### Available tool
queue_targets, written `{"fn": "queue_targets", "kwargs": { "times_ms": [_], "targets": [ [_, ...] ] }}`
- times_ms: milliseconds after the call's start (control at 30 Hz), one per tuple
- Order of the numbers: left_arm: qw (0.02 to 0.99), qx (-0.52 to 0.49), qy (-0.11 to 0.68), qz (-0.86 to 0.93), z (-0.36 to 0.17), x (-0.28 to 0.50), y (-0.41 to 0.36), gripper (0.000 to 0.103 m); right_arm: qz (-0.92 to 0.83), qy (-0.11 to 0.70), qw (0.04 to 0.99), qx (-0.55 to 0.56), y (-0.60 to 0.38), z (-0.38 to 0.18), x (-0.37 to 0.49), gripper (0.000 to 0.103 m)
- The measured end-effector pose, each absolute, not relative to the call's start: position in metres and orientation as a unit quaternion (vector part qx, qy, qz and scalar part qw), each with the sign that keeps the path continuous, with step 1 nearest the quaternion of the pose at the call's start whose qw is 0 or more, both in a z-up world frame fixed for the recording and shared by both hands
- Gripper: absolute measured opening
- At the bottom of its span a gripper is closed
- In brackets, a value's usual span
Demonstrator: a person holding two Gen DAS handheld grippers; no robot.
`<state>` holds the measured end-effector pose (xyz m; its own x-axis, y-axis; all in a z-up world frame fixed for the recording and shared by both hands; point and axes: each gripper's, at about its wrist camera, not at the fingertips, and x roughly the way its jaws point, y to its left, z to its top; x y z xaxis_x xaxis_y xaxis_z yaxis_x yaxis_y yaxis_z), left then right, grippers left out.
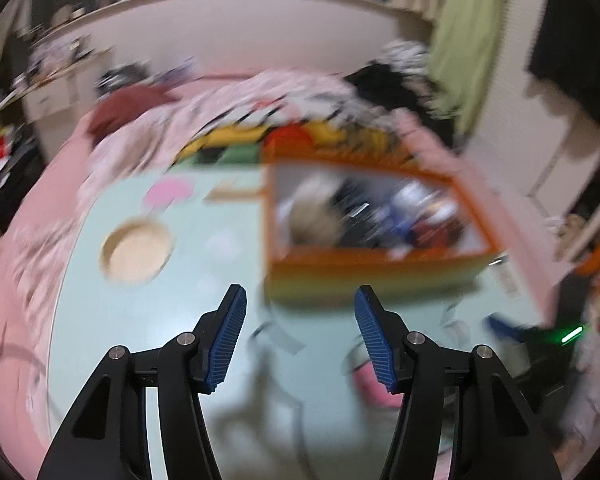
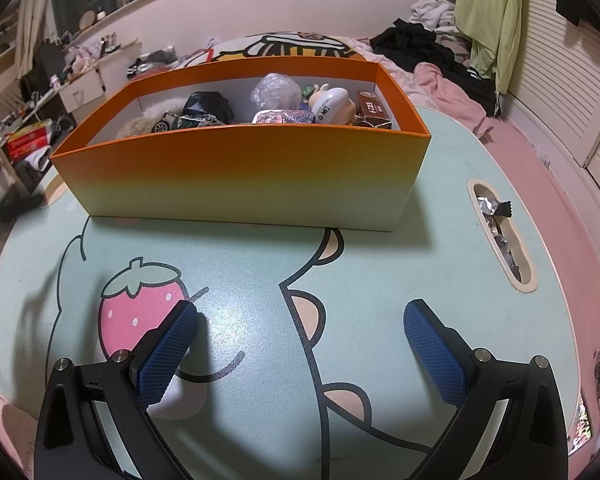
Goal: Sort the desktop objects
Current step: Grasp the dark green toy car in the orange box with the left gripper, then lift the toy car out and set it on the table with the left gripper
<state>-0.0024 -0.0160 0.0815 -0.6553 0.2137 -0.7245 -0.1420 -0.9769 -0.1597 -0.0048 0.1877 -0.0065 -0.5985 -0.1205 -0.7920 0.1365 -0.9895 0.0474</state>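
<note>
An orange open box (image 2: 240,176) stands on the mint-green cartoon-print table (image 2: 380,216). Inside it lie a toy car (image 2: 188,120), a crumpled clear wrap ball (image 2: 276,90), a white figure (image 2: 332,104), a small brown carton (image 2: 372,110) and other bits. My right gripper (image 2: 300,312) hovers over the tabletop in front of the box, wide open with nothing between its fingers. The left wrist view is motion-blurred. In it, my left gripper (image 1: 300,296) is open and empty over the table (image 1: 204,308), with the box (image 1: 364,272) just ahead to its right.
A long slot (image 2: 473,182) at the table's right side holds foil wrappers (image 2: 488,204). A round recess (image 1: 136,252) sits at the table's left. The table stands on a pink bed (image 2: 540,176) with heaped clothes (image 2: 428,52) behind. Cluttered shelves (image 2: 32,136) are at the left.
</note>
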Motion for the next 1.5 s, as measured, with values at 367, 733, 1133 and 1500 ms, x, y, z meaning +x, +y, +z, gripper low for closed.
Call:
{"fn": "queue_targets", "kwargs": {
  "times_ms": [367, 733, 1133, 1500],
  "targets": [
    [0.113, -0.518, 0.01, 0.848, 0.05, -0.11, 0.05, 0.037, -0.894, 0.009, 0.072, 0.442, 0.187, -0.007, -0.006, 0.103],
    [0.185, -0.489, -0.05, 0.851, 0.036, -0.106, 0.034, 0.03, -0.894, 0.009, 0.072, 0.442, 0.187, -0.008, -0.004, 0.103],
    [0.285, -0.347, -0.134, 0.884, 0.118, 0.006, -0.017, 0.029, -0.894, 0.009, 0.072, 0.442, 0.187, -0.008, -0.005, 0.103],
    [0.196, -0.436, -0.131, 0.869, 0.025, -0.011, -0.015, 0.059, -0.894, 0.008, 0.072, 0.442, 0.187, -0.008, -0.005, 0.103]
  ]
}}
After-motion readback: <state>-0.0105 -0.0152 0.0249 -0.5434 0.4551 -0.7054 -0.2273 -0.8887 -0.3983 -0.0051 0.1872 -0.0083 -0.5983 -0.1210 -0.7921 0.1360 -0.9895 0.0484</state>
